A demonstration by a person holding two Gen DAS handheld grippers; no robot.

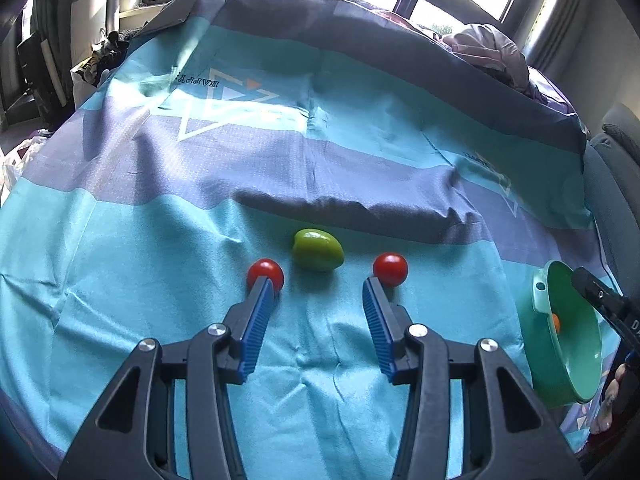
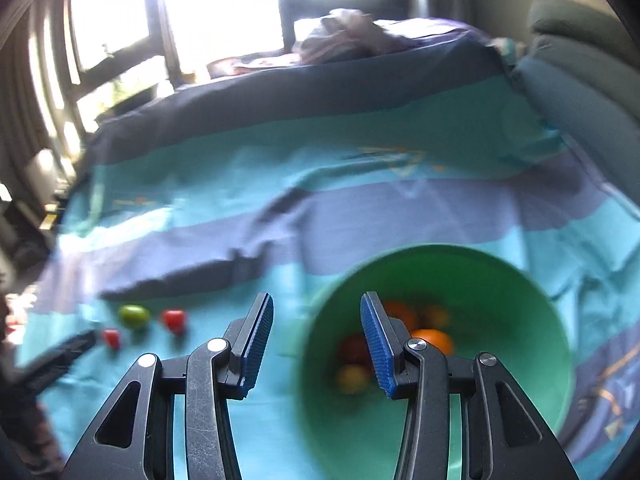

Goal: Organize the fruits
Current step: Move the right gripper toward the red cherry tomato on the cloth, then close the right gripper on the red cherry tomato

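Loose fruit: green fruit (image 1: 318,255) between two tomatoes (image 1: 265,274) (image 1: 390,269) on bedsheet (image 1: 120,280), still to collect.
Bowl (image 2: 520,280): holds sorted fruit.
Left gripper (image 1: 318,286): spread, empty, lined up toward green fruit.
Right gripper (image 2: 317,304): spread, empty, over bowl rim.

Mango (image 1: 318,255) lies between two tomatoes (image 1: 265,274); bowl (image 1: 568,336) sits far right.

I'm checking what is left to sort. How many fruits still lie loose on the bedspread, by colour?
Red: 2, one on the left, one on the right
Green: 1, between them
Total: 3 loose on the bedspread
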